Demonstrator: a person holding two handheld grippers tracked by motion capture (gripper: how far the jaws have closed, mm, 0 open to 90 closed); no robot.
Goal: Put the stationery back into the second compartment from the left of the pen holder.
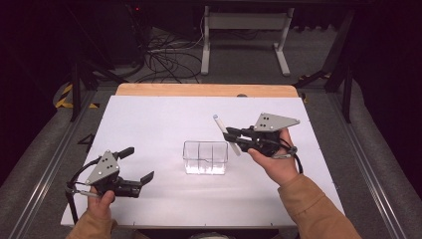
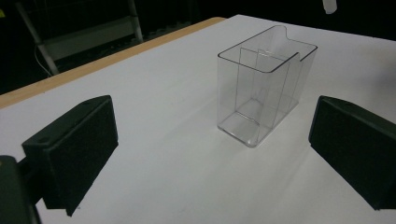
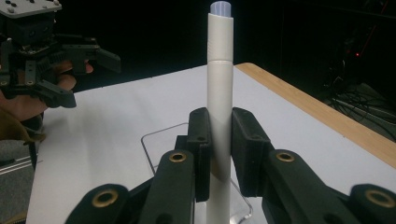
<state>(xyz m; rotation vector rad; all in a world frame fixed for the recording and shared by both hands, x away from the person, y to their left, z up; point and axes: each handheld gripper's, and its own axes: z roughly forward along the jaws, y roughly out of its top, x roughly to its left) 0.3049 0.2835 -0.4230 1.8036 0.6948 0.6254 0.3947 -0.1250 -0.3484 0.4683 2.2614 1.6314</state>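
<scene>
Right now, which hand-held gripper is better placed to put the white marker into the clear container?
The right hand-held gripper. Its jaws are shut on the white marker, held just beside and above the clear container. The left hand-held gripper is open, holds nothing, and sits farther from the container.

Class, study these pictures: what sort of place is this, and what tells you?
Probably a lab set up for recording: a white table in a dark room, loose black cables on the floor, and a person working two black handheld grippers, left and right.
</scene>
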